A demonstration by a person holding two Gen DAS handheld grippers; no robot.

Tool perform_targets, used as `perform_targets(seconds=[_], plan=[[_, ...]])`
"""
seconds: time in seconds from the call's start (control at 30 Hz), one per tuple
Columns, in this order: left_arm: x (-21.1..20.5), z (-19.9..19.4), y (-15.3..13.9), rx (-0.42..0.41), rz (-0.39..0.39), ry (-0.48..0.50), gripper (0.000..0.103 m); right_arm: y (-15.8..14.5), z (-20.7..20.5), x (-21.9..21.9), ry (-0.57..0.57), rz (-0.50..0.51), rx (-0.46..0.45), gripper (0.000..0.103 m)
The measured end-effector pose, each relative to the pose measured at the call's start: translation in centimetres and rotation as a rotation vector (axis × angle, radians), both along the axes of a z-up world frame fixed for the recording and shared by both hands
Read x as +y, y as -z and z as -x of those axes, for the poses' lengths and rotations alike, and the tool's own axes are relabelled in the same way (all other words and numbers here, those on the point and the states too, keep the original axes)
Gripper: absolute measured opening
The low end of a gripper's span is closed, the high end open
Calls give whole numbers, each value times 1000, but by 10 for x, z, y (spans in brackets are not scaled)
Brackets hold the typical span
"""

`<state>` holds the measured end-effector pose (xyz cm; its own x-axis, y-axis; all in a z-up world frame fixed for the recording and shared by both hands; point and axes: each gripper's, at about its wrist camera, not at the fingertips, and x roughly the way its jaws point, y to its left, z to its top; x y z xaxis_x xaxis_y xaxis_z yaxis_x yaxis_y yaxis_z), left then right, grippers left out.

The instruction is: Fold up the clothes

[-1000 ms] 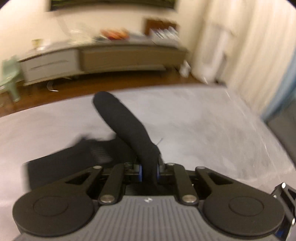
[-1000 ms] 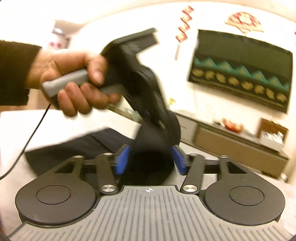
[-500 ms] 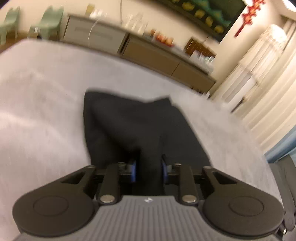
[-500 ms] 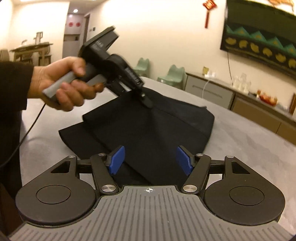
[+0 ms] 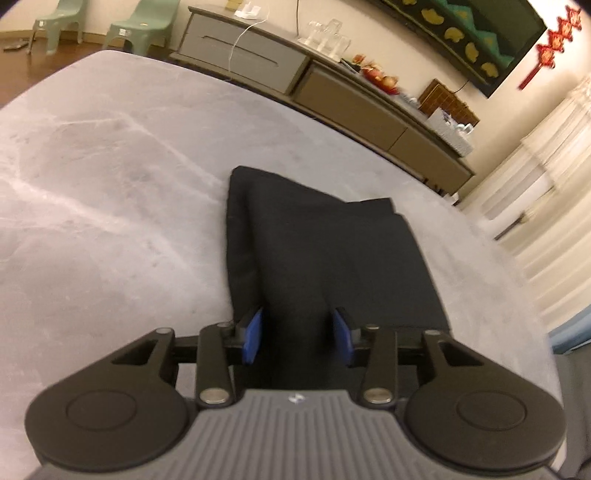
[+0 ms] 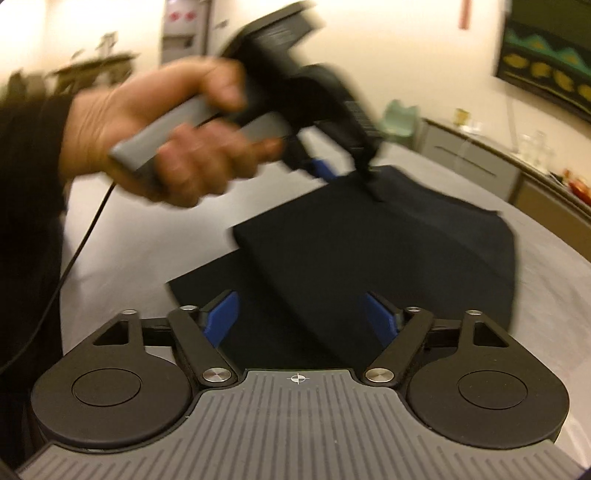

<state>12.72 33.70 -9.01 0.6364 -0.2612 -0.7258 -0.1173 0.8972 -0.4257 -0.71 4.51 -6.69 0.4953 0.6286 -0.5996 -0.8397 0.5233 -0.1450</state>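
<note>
A black garment (image 5: 325, 258) lies folded flat on the grey table (image 5: 110, 184), one layer laid over another. My left gripper (image 5: 297, 336) sits low at its near edge; its jaws are opening and a low ridge of cloth lies between the blue pads (image 5: 253, 338), which stand off it. In the right wrist view a hand (image 6: 166, 147) holds that left gripper (image 6: 347, 177) tilted down on the garment's (image 6: 369, 258) far corner. My right gripper (image 6: 301, 319) hovers over the near edge, jaws opening wide, with cloth below them but not pinched.
A long sideboard (image 5: 332, 92) with glasses and boxes runs along the far wall, green chairs (image 5: 147, 18) at its left end, pale curtains (image 5: 535, 177) to the right. A cable (image 6: 85, 229) hangs from the left gripper's handle. The table's edge (image 6: 546, 236) curves away on the right.
The lifted fold that both grippers held has been carried over and laid flat on the garment. Both sets of jaws have widened and let the cloth go.
</note>
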Motion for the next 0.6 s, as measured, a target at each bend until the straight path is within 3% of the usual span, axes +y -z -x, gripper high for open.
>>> perform_targets(seconds=[0.07, 0.17, 0.27, 0.33, 0.47, 0.6], plan=[[-1, -1, -1, 8, -19, -2, 43, 9, 3, 9, 1, 43, -30, 81], [-9, 2, 3, 30, -36, -4, 43, 6, -16, -2, 57, 65, 29, 77], [-29, 7, 1, 23, -42, 64, 55, 2, -51, -41, 146, 144, 12, 77], [-45, 9, -5, -6, -9, 164, 56, 1, -85, -85, 247, 182, 32, 77], [-59, 11, -12, -36, 41, 218, 56, -2, -130, -168, 503, 321, -14, 72], [-53, 7, -11, -35, 95, 183, 56, -26, -114, -203, 617, 259, -48, 69]])
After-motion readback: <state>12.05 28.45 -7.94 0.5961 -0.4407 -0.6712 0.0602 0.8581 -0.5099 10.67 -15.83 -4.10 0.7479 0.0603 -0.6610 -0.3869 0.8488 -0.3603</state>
